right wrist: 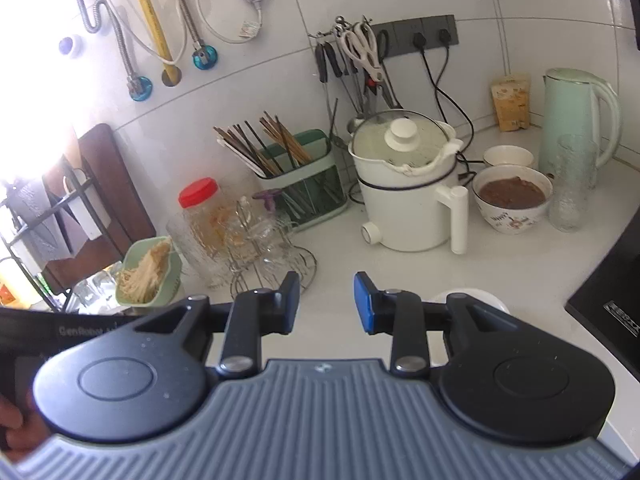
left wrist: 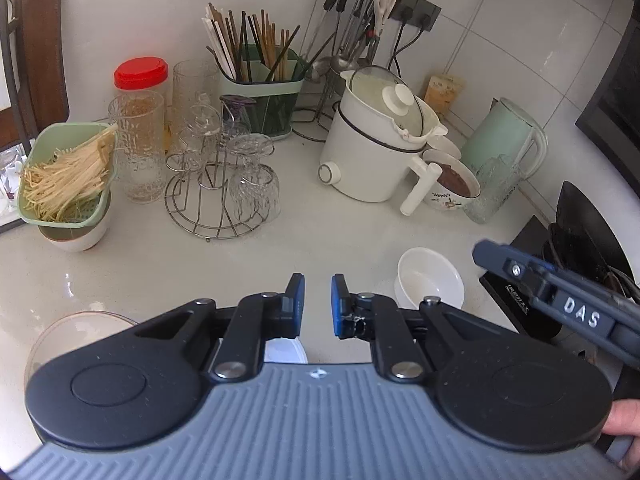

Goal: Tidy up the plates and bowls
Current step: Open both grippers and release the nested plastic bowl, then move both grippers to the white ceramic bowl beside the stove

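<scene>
- Left gripper (left wrist: 318, 304): nearest the lens, jaws slightly apart, nothing between them, hovering over the white counter (left wrist: 320, 236).
- Right gripper (right wrist: 327, 302): jaws wide apart and empty. In the left wrist view its arm enters from the right.
- Small white bowl (left wrist: 430, 278): empty, upright on the counter, just right of the left gripper, partly hidden behind the right gripper's linkage in the right wrist view.
- Clear glass dish (left wrist: 76, 330): near left, partly hidden by the left gripper body.
- Patterned bowl (right wrist: 512, 200): holds brown food, far right, beside the white electric pot (right wrist: 408, 184).
- Green strainer (left wrist: 66, 176): far left, holds noodles.
</scene>
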